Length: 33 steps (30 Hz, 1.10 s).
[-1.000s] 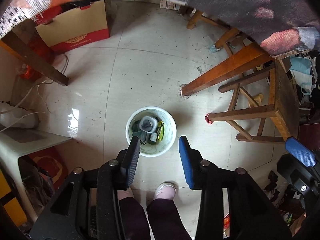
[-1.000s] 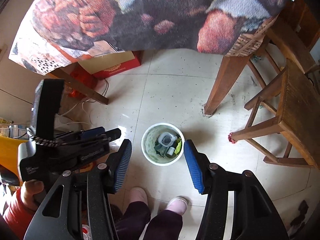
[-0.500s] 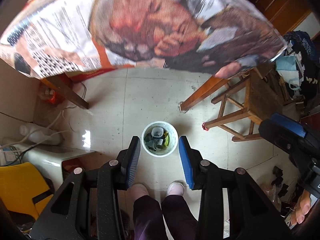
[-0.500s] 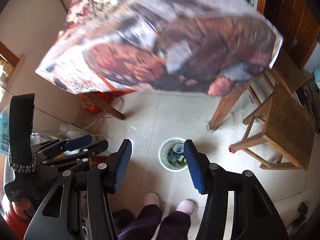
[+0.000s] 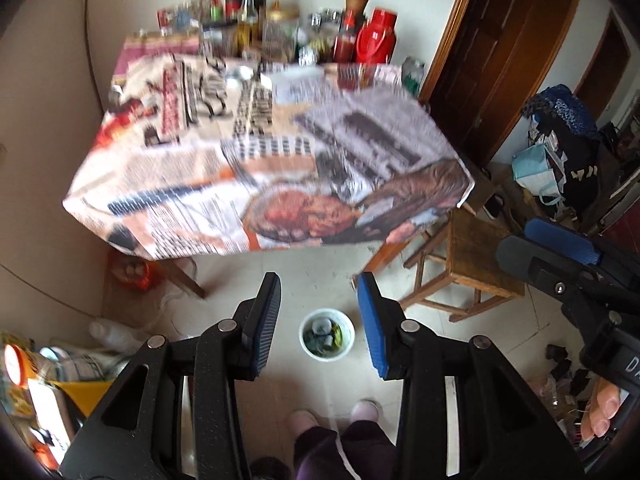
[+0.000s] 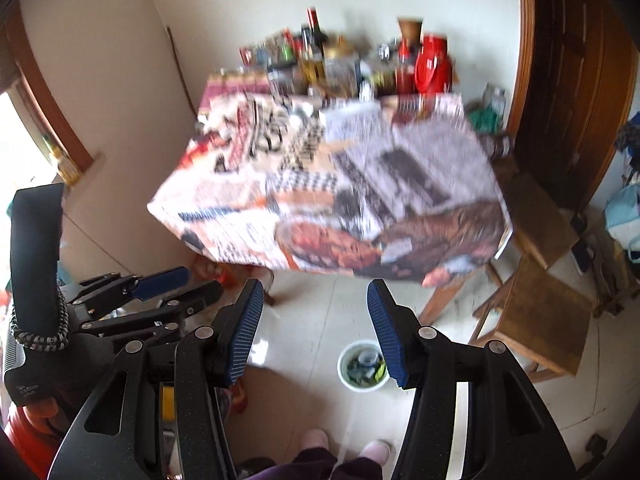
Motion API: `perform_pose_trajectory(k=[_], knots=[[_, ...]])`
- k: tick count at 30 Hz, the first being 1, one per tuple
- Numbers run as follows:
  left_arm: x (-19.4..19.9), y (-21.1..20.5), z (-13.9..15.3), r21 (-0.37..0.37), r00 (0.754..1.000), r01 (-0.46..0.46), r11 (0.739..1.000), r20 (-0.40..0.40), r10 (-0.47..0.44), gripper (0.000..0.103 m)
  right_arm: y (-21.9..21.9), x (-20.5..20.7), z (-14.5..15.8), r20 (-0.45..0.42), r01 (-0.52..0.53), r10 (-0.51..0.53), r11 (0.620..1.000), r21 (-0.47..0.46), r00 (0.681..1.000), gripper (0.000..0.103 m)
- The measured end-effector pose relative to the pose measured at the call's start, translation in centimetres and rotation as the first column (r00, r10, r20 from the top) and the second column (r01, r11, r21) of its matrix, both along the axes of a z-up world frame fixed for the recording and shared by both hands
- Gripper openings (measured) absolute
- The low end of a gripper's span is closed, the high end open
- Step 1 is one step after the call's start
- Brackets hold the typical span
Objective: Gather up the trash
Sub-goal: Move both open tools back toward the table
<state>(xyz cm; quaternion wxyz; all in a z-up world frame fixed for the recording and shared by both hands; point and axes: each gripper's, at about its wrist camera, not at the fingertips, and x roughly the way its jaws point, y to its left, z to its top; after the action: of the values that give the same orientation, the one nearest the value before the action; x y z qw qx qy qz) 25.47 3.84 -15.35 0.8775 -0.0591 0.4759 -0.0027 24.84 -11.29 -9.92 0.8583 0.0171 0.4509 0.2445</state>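
Observation:
A white bucket [image 5: 327, 334] holding trash stands on the tiled floor far below; it also shows in the right wrist view [image 6: 362, 366]. My left gripper [image 5: 319, 322] is open and empty, held high above the bucket. My right gripper [image 6: 315, 330] is open and empty, also high up, to the left of the bucket in its view. Each gripper shows at the edge of the other's view: the right one [image 5: 568, 256] and the left one [image 6: 140, 292]. A table [image 5: 256, 152] covered with newspaper stands ahead, blurred.
Bottles, jars and a red thermos [image 5: 376, 40] crowd the table's far end. A wooden stool [image 5: 476, 256] stands right of the table, with a dark door [image 5: 500, 48] behind. The person's feet [image 5: 332, 416] are below. A yellow box [image 5: 80, 392] sits at lower left.
Both grippers have risen and tilted up. The bucket looks smaller and lower in view, and the table's top and the back wall have come into sight. Both stay open.

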Motion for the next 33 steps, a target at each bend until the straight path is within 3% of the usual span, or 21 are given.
perform_pose_trajectory(k=[7, 9, 10, 12, 14, 15, 23, 33], knots=[[-2.6, 1.4, 7.0, 0.016, 0.984, 0.009, 1.000, 0.177, -0.011, 0.041, -0.2, -2.1, 6.0, 0.165, 0.083, -0.088, 0.996, 0.038, 0.982, 0.059], [-3.2, 1.7, 8.6, 0.025, 0.976, 0.011, 1.000, 0.219, -0.016, 0.047, -0.4, -2.5, 7.4, 0.200, 0.102, -0.112, 0.993, 0.063, 0.973, 0.060], [-3.4, 1.9, 9.3, 0.026, 0.971, 0.011, 1.000, 0.237, -0.017, 0.056, -0.5, -2.6, 7.9, 0.215, 0.108, -0.121, 0.992, 0.071, 0.969, 0.062], [-3.7, 2.2, 10.4, 0.022, 0.964, 0.010, 1.000, 0.266, -0.016, 0.071, -0.8, -2.9, 8.9, 0.259, 0.127, -0.144, 0.989, 0.080, 0.955, 0.077], [-3.7, 2.4, 11.4, 0.019, 0.956, 0.000, 1.000, 0.292, -0.005, 0.091, -1.0, -2.9, 9.8, 0.315, 0.147, -0.164, 0.986, 0.077, 0.935, 0.083], [-3.6, 2.6, 11.9, 0.014, 0.950, -0.012, 1.000, 0.312, 0.007, 0.094, -1.1, -2.8, 10.0, 0.332, 0.155, -0.169, 0.986, 0.070, 0.928, 0.086], [0.5, 2.6, 13.0, 0.005, 0.937, -0.049, 0.999, 0.345, 0.044, 0.094, -2.4, 1.8, 9.8, 0.352, 0.163, -0.182, 0.983, 0.085, 0.918, 0.091], [10.7, 0.0, 13.7, 0.012, 0.930, -0.128, 0.992, 0.349, 0.116, 0.094, -4.9, 11.7, 9.6, 0.324, 0.103, -0.124, 0.991, 0.079, 0.938, 0.091]])
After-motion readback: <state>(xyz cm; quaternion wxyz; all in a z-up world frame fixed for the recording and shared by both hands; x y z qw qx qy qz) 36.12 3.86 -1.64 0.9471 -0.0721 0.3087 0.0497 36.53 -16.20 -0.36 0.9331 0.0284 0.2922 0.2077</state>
